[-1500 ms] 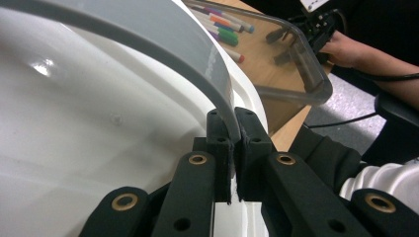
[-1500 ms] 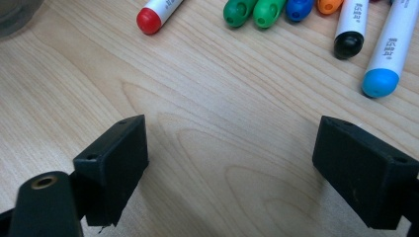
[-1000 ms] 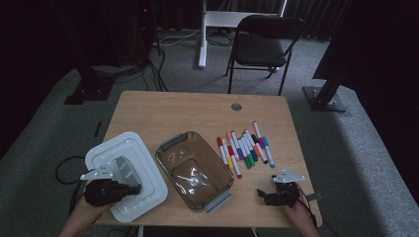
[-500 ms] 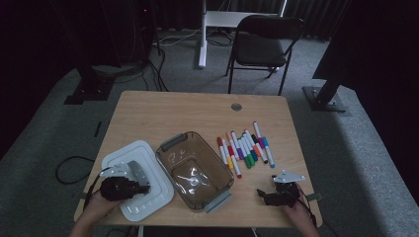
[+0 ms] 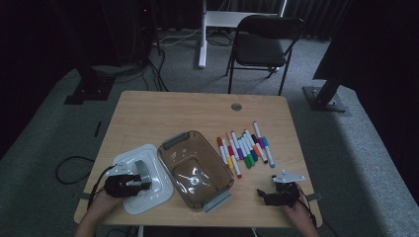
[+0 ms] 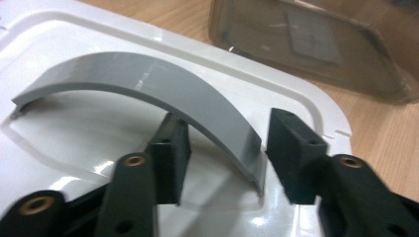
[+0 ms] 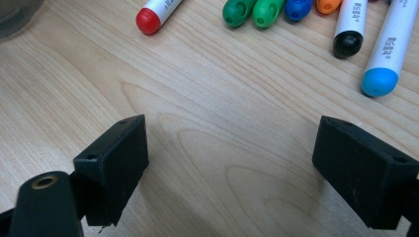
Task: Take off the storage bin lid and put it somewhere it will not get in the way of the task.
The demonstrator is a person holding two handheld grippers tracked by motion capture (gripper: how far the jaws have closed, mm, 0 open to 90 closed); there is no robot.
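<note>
Resting flat on the wooden table (image 5: 148, 111), the white lid (image 5: 155, 185) occupies the 8 o'clock sector of the tabletop in the high view. Its grey handle (image 6: 148, 89) arches upward from the lid surface. The left gripper (image 6: 222, 153) sits over the lid with its jaws on either side of the handle's near end. The jaws have just been opening; a visible gap separates the right-hand pad from the handle, so the handle is released, though it remains between the jaws. Whether the left-hand pad touches the handle cannot be told.

Just beside the lid, at its 3 o'clock, stands the brown transparent container (image 5: 195, 168), uncovered, with grey clips at two ends.

At the container's 2 o'clock lies a row of markers (image 5: 244, 148), side by side on the table, caps in several colours, well apart from the lid.

At the 5 o'clock corner of the table, the right gripper (image 7: 230, 163) rests low over bare wood, jaws spread wide with nothing between them. The marker caps lie just beyond its jaws.
</note>
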